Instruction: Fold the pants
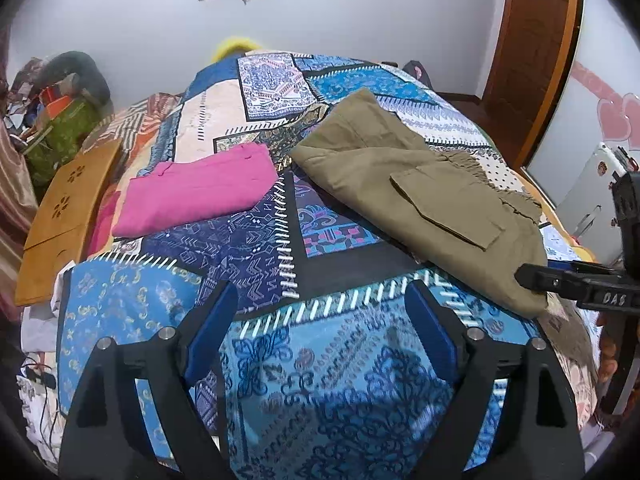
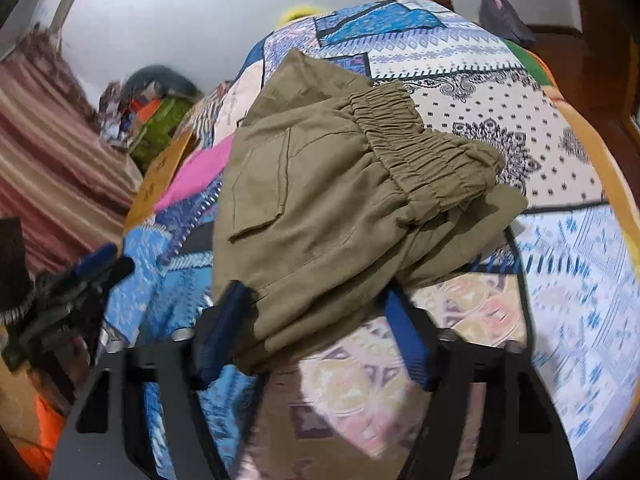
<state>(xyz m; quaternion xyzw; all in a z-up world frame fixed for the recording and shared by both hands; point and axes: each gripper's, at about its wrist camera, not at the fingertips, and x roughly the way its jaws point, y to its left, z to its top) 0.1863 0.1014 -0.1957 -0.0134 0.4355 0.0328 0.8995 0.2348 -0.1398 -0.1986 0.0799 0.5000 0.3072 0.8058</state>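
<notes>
The olive pants point(image 2: 320, 208) lie on the patterned bedspread point(image 1: 320, 380), right of centre, already doubled into a thick bundle with the elastic waistband point(image 2: 424, 152) on top, so most of the folding looks done; a pink folded garment point(image 1: 200, 196) lies to their left. The left claw point(image 1: 320, 320) hangs over bare bedspread at the near edge, fingers apart and empty. The right claw point(image 2: 316, 320) stands apart around the bundle's near corner, not visibly clamping; a last fold or tidying may remain.
</notes>
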